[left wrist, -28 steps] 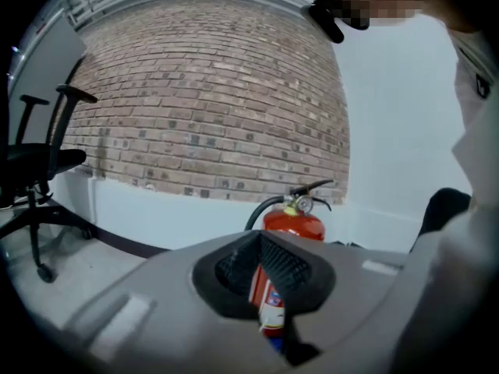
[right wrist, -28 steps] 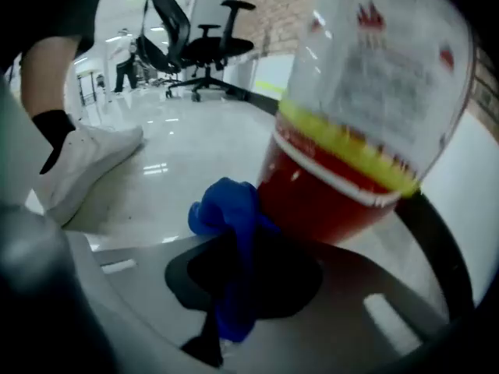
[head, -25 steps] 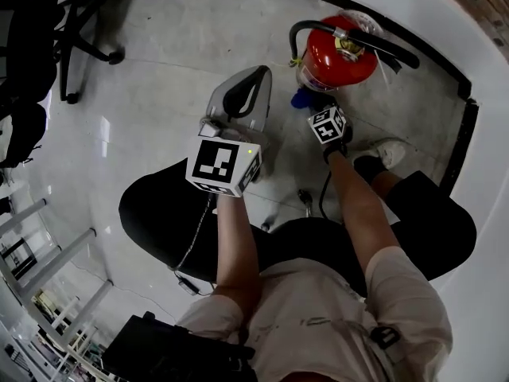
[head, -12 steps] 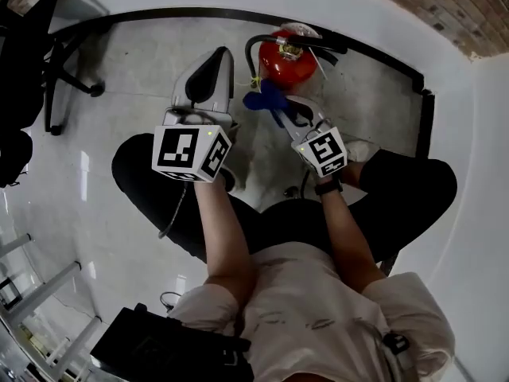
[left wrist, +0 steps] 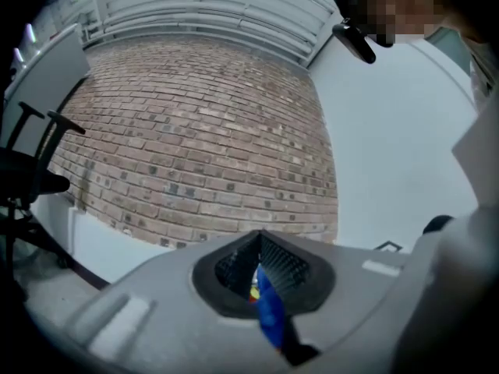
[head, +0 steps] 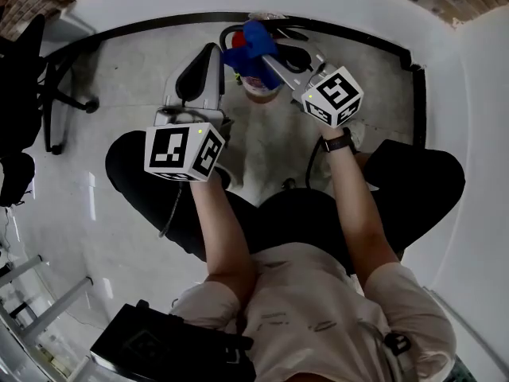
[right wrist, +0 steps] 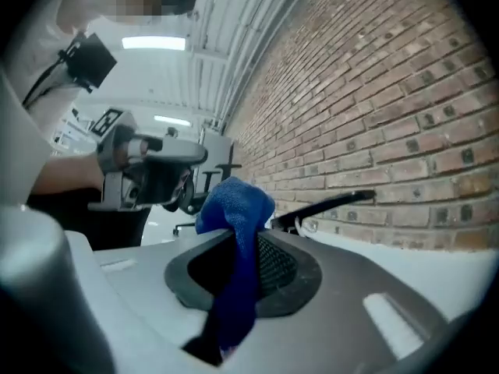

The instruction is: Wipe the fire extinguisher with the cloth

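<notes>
The blue cloth [head: 245,46] is bunched between the jaws of my right gripper [head: 266,58], which is shut on it. It is held up in front of the top of the red fire extinguisher [head: 256,80], hiding most of it. The extinguisher's black hose [head: 298,54] curls out beside the cloth. In the right gripper view the cloth [right wrist: 234,209] hangs through the jaws, with the extinguisher's black lever [right wrist: 327,203] just beyond. My left gripper [head: 208,54] is shut and holds nothing, just left of the extinguisher. In its own view a sliver of blue cloth [left wrist: 269,310] shows through the slit.
The extinguisher stands on a grey floor in a corner, against a white wall base with a black strip [head: 362,37] and a brick wall [left wrist: 195,131] above. An office chair [head: 56,62] is at the left. A cable [head: 312,169] lies between the person's knees. A black bag [head: 159,348] is behind.
My right gripper has lifted the cloth from the floor by the extinguisher's foot up to its top. The left gripper stayed shut beside it, and the head view moved closer.
</notes>
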Demonstrator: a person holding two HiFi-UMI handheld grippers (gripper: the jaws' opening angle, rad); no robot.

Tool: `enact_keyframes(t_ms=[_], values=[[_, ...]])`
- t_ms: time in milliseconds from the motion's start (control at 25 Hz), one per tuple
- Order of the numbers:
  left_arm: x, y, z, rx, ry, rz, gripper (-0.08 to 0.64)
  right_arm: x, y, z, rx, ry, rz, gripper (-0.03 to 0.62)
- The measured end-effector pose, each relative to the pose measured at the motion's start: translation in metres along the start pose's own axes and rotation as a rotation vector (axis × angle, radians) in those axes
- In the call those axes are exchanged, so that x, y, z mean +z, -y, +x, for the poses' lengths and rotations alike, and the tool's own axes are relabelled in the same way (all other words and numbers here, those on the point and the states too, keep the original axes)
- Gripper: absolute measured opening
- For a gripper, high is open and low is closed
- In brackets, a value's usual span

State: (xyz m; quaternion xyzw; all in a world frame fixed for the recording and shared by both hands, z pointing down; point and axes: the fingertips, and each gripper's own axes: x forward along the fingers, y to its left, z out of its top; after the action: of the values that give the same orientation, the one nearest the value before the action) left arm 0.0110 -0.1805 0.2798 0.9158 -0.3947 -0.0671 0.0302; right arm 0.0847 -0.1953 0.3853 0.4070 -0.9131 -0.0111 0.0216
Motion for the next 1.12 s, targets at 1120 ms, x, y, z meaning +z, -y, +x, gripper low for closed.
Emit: enact_keyframes(t_ms=[1120], values=[[-0.082, -0.025, 0.01, 0.094, -0.188, 0.024, 0.0, -0.428, -0.04, -0.011, 0.085, -0.942, -0.079, 0.06]])
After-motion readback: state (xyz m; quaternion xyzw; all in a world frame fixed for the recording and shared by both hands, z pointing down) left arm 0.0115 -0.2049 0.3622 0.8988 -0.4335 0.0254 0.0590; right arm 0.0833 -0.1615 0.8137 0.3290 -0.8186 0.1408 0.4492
